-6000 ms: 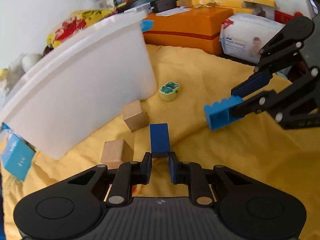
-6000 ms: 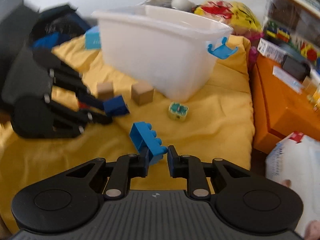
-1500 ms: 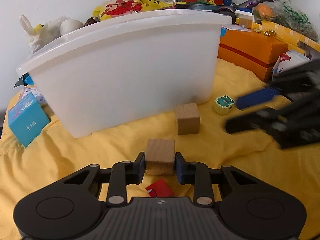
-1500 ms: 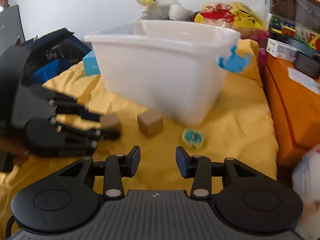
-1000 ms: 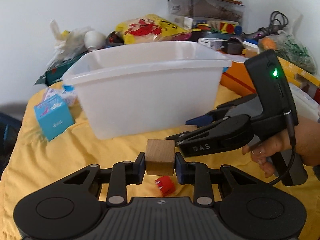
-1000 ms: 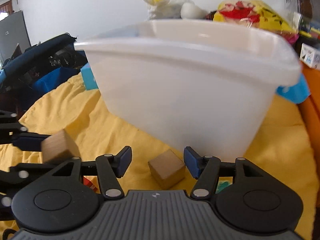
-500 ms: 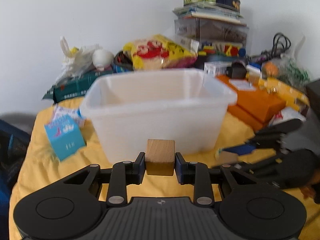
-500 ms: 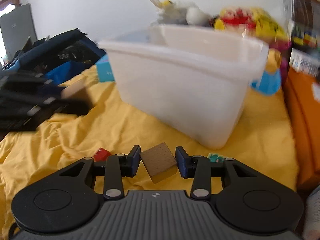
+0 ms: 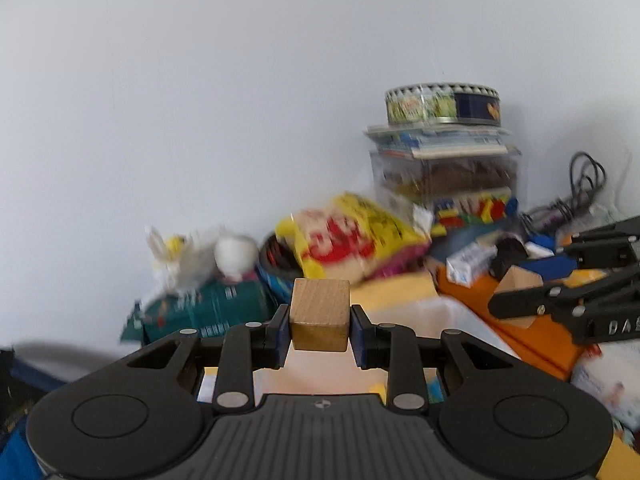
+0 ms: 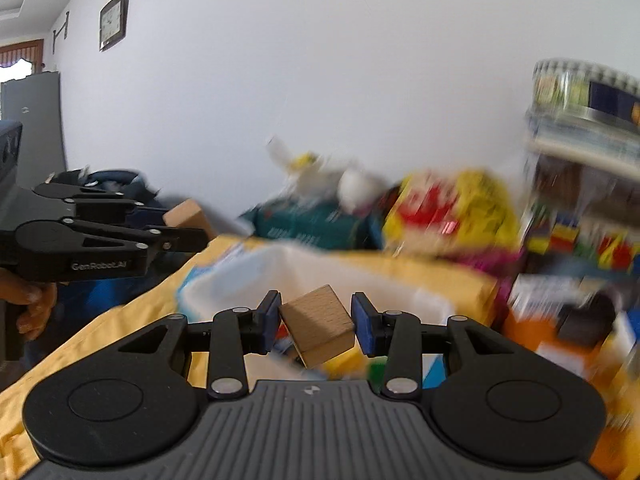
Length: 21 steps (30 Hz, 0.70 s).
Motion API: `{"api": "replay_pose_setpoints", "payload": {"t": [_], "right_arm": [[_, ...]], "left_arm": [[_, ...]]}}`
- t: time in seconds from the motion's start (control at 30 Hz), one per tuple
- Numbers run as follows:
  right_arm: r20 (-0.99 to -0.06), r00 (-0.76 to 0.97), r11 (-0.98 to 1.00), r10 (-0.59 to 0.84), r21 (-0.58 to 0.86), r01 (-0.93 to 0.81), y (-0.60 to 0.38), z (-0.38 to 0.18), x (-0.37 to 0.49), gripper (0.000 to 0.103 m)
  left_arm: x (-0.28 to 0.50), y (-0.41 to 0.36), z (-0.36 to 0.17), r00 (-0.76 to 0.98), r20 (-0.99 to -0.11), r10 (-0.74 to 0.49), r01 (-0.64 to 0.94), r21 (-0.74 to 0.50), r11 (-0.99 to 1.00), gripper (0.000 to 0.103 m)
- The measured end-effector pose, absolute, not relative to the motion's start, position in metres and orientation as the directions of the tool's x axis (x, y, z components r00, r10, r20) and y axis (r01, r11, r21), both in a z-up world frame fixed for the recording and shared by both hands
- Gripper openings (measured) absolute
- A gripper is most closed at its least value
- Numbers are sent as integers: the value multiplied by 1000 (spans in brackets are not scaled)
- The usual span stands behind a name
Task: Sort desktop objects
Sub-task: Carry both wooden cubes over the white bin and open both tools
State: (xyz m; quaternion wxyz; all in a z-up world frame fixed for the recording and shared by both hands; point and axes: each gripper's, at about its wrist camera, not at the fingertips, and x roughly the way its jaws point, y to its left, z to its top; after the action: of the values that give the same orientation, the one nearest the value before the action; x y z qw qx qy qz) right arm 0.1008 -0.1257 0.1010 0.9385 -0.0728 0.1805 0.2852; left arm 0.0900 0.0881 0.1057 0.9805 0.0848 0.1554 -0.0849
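My left gripper (image 9: 319, 328) is shut on a wooden cube (image 9: 319, 314), held square between its blue pads, high above the white bin (image 9: 424, 316) whose rim shows just behind and below. My right gripper (image 10: 316, 326) is shut on a second wooden cube (image 10: 318, 324), gripped tilted on a corner, over the open white bin (image 10: 248, 280). Each gripper shows in the other's view: the right gripper (image 9: 516, 292) with its cube at the right, the left gripper (image 10: 192, 224) with its cube at the left. Both views are motion-blurred.
Behind the bin lie a yellow and red snack bag (image 9: 348, 236), a white plush toy (image 9: 192, 260) and a dark green box (image 9: 208, 312). An orange box (image 9: 520, 332) and a stack of containers topped by a round tin (image 9: 442, 102) stand at the right. A yellow cloth (image 10: 100, 336) covers the surface.
Both grippers have risen from the cloth to above the bin's rim, each carrying a cube. The right gripper closed on its cube, which a second ago lay loose between open jaws.
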Motion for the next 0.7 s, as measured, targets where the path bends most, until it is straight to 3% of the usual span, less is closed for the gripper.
{"api": "replay_pose_setpoints", "payload": {"t": [0.17, 0.53, 0.7], "right_arm": [[-355, 803, 851, 479, -36, -524, -106, 106, 128, 42], [-511, 761, 879, 399, -21, -476, -90, 51, 161, 43], [-556, 744, 886, 371, -29, -463, -91, 32, 164, 43]], "left_arm": [[127, 81, 111, 940, -314, -130, 179, 133, 975, 34], [164, 59, 33, 859, -497, -124, 238, 173, 956, 33], [163, 59, 15, 832, -540, -125, 252, 167, 953, 34]]}}
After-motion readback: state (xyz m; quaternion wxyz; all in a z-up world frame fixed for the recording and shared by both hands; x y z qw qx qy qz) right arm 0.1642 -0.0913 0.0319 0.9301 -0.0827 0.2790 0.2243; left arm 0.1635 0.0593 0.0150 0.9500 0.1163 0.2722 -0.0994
